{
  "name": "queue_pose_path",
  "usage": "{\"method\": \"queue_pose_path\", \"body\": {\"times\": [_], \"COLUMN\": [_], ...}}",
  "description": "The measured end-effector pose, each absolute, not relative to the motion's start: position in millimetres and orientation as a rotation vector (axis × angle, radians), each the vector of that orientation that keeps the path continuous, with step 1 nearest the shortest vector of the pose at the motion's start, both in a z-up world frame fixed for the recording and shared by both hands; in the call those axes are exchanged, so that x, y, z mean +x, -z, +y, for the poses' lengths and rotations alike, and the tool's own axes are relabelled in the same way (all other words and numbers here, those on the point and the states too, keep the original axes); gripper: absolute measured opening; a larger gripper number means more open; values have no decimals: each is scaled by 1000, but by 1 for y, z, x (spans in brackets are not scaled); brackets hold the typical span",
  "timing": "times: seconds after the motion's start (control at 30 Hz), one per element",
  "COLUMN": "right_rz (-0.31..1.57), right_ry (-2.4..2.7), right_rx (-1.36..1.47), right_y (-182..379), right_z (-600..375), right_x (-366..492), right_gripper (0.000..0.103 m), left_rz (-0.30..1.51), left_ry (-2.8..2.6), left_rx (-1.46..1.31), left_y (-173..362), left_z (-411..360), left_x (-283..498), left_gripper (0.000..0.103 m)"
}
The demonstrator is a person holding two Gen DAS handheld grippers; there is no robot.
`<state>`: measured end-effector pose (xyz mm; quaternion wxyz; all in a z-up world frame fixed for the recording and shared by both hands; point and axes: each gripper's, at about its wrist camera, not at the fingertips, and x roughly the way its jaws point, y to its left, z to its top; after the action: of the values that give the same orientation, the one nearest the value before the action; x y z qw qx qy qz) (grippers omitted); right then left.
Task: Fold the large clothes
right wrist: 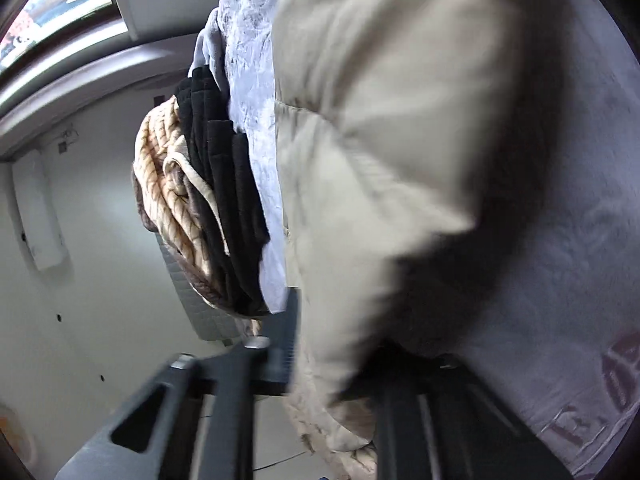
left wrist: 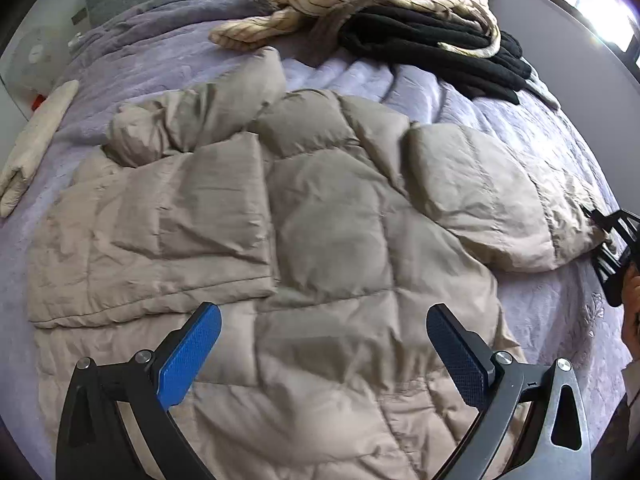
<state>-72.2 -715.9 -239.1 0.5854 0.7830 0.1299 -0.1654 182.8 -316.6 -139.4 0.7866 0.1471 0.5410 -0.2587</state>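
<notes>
Across the lavender quilted bedspread (left wrist: 168, 64) lies the big beige puffer jacket (left wrist: 328, 220), spread flat so I can fold it. One sleeve (left wrist: 192, 216) is already laid inward over the body, and I judge the other side is next. My left gripper (left wrist: 320, 344) hangs above the jacket's near hem with its blue-padded fingers (left wrist: 188, 356) spread wide, touching nothing; I keep it there to be ready to press or catch the fabric. My right gripper (left wrist: 612, 248) sits at the far right edge, at the cuff end of the outstretched beige sleeve (left wrist: 492, 200). From the right wrist view, the sleeve cloth (right wrist: 380, 160) bunches between the blurred dark fingers, so I judge they are pinching the cuff in order to swing it across.

The jacket's long axis runs from the hem near me toward the collar end, which points at the heap of tan patterned and black clothes (left wrist: 420, 20) further up the bed. The held sleeve points out to the right, across that axis.
</notes>
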Motion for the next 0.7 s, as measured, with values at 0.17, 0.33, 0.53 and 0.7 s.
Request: {"method": "queue_pose_path", "body": {"times": [0.17, 0.33, 0.53, 0.7], "right_rz": [363, 471, 631, 801], "right_ry": [353, 279, 144, 27], "right_rx": [1624, 1330, 878, 504], "right_y": [186, 115, 53, 53], "right_z": [-706, -674, -570, -450], "right_x": [-41, 21, 118, 187], "right_gripper": [7, 7, 7, 7], "left_rz": [1149, 1147, 1107, 1102], "left_ry": [520, 487, 420, 353], "left_rx": [326, 257, 226, 184], "left_y": [142, 136, 128, 128], "left_z": [-294, -256, -204, -158], "left_x": [194, 210, 235, 261], "left_gripper": [103, 103, 103, 103]}}
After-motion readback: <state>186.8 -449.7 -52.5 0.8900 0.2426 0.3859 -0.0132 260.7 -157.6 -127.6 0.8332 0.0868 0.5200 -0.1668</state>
